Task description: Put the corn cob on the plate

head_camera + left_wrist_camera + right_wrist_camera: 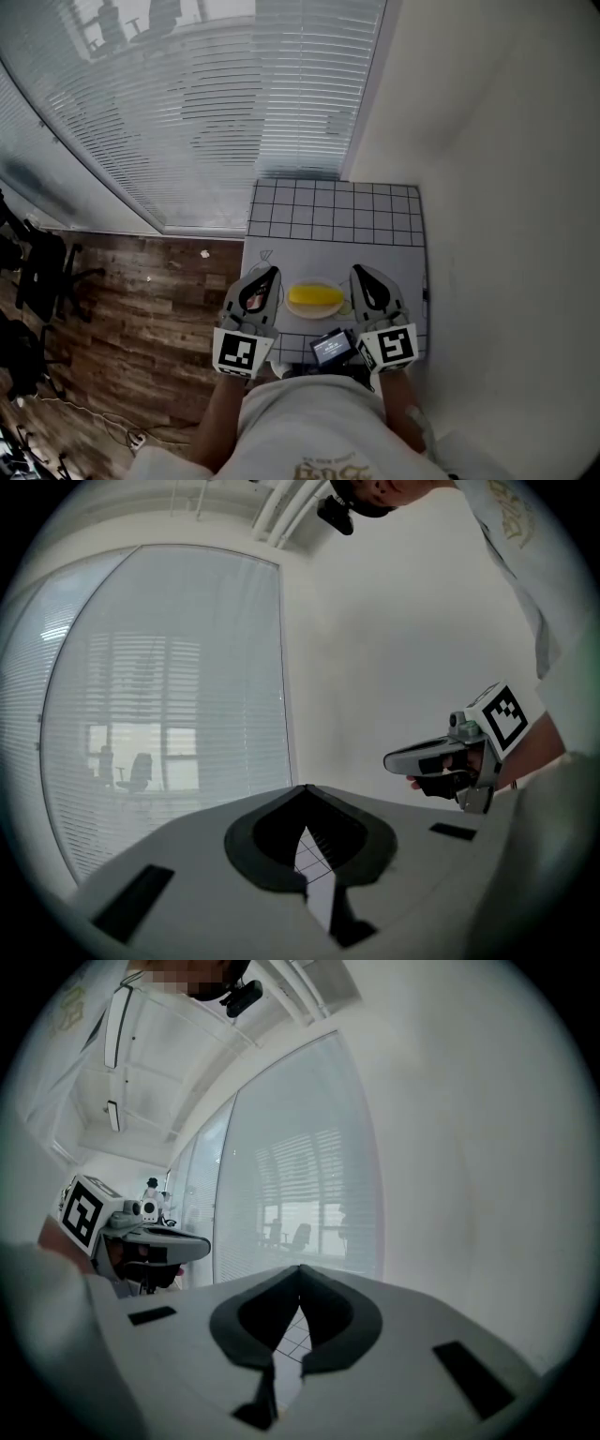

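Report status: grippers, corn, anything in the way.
Left gripper shut, empty. Right gripper shut, empty. Corn on plate, between the two grippers. Nothing in the way.

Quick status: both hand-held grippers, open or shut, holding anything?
Left hand-held gripper: closed, holding nothing.
Right hand-held gripper: closed, holding nothing.

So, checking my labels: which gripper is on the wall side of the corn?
The right gripper, beside the white wall; the left gripper flanks the corn cob towards the wood floor.
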